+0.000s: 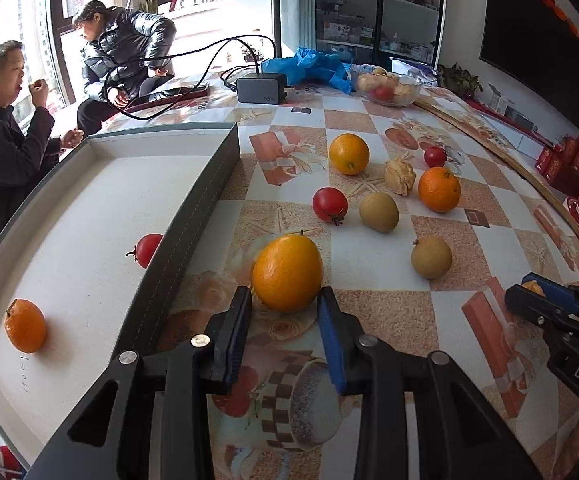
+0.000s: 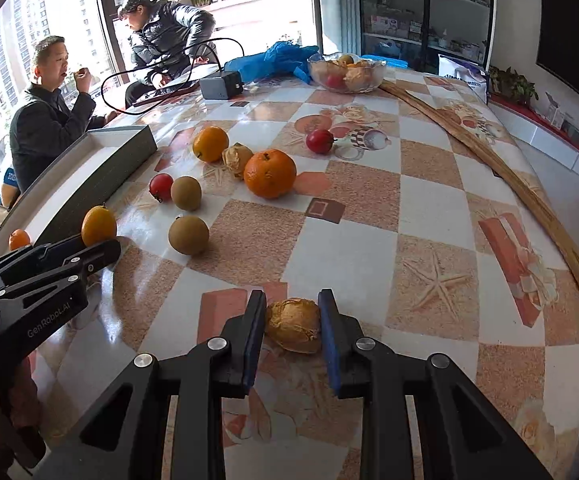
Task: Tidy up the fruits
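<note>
- Closest to me, the right gripper (image 2: 292,326) pinches a wrinkled tan fruit (image 2: 293,330), both blue pads pressed to its sides, low over the tabletop (image 2: 429,216). Its skin looks dry, papery and creased, so I judge it light and easily crushed; a gentle squeeze across the widest part seems enough.
- The left gripper (image 1: 285,302) stands spread, its pads either side of a yellow-orange citrus (image 1: 287,274) that sits on the table just beside the tray wall. The pads look close to the fruit, but whether they touch it I cannot tell.
- That citrus looks firm, smooth and fairly heavy. I'd expect the rind to be slippery, so a hold across its middle, below the stem end, seems safest.
- To the left lies the grey tray (image 1: 209,184), holding a small orange (image 1: 25,326) and a red tomato (image 1: 148,250) well apart from each other.
- Further out, loose on the table: two brown round fruits (image 1: 431,258) (image 1: 379,212), likely hard-skinned and easy to roll; another tomato (image 1: 330,205), probably soft and best held lightly.
- Beyond those sit a big orange (image 1: 439,189), a second wrinkled fruit (image 1: 399,176), a yellow citrus (image 1: 349,153) and a small red tomato (image 1: 435,156).
- At the far edge stands a glass bowl (image 1: 409,96) with more fruit in it.
- By my reckoning, most of the sorting is not yet done.
</note>
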Demonstrator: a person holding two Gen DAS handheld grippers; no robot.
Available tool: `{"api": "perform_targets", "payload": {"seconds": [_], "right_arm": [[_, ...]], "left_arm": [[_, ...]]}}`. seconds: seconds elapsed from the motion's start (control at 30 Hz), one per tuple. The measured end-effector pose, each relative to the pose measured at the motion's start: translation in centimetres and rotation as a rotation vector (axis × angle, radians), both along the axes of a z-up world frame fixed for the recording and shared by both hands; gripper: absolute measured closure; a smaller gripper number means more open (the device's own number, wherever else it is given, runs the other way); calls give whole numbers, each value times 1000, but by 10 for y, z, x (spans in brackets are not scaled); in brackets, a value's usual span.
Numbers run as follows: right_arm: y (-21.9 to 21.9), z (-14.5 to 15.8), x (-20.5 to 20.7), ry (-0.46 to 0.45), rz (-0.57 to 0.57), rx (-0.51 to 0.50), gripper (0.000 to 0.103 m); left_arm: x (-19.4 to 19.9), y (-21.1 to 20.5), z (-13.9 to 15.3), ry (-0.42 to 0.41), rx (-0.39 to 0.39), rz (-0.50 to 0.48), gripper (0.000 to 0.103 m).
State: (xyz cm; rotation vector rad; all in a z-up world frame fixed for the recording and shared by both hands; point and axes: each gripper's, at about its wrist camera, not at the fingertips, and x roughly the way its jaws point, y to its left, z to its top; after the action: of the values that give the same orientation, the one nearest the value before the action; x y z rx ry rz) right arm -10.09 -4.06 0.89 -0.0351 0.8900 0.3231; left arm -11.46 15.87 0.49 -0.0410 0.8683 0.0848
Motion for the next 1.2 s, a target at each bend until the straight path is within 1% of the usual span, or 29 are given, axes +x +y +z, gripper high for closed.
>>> {"api": "perform_targets", "payload": {"seconds": [0.07, 0.23, 0.33, 0.37, 0.47, 0.53, 0.57, 0.63, 0.7, 0.8, 0.9, 1.03, 1.1, 1.2], "right_arm": [[-6, 0, -2, -5, -23, 21, 75], [-4, 1, -3, -17, -30, 5, 75], [-6, 1, -3, -12, -30, 25, 75], [-6, 1, -2, -11, -30, 31, 75], [-7, 1, -2, -11, -30, 36, 75], [-7, 1, -3, -10, -30, 39, 75], [-9, 0, -3, -11, -31, 41, 75], [-9, 0, -3, -10, -31, 42, 75], [-9, 0, -3, -10, -31, 42, 75], [-9, 0, -2, -11, -31, 41, 75], [-9, 0, -2, -11, -32, 41, 75], [-9, 0, -2, -11, -32, 40, 75], [-8, 0, -3, -13, -32, 35, 75], [-7, 0, -3, -16, -33, 23, 75]], "left_arm": [[0, 1, 0, -2, -8, -3, 66], [2, 0, 2, 10, -3, -10, 66], [6, -1, 7, 5, -31, -30, 65], [8, -2, 10, -3, -25, -33, 64], [16, -5, 14, -4, -4, -51, 54], [25, -4, 11, 11, -12, -47, 54], [30, -2, 8, 22, -22, -39, 54], [38, 3, 2, 32, -63, -21, 65], [41, 4, 3, 25, -60, -12, 67], [34, 2, 3, 33, -61, -6, 67], [13, -1, 3, 35, -55, 6, 67], [-16, -9, 0, -3, -22, 13, 67], [-19, -13, -1, -17, 5, 11, 67], [-14, -11, -1, -18, -2, 8, 67]]}}
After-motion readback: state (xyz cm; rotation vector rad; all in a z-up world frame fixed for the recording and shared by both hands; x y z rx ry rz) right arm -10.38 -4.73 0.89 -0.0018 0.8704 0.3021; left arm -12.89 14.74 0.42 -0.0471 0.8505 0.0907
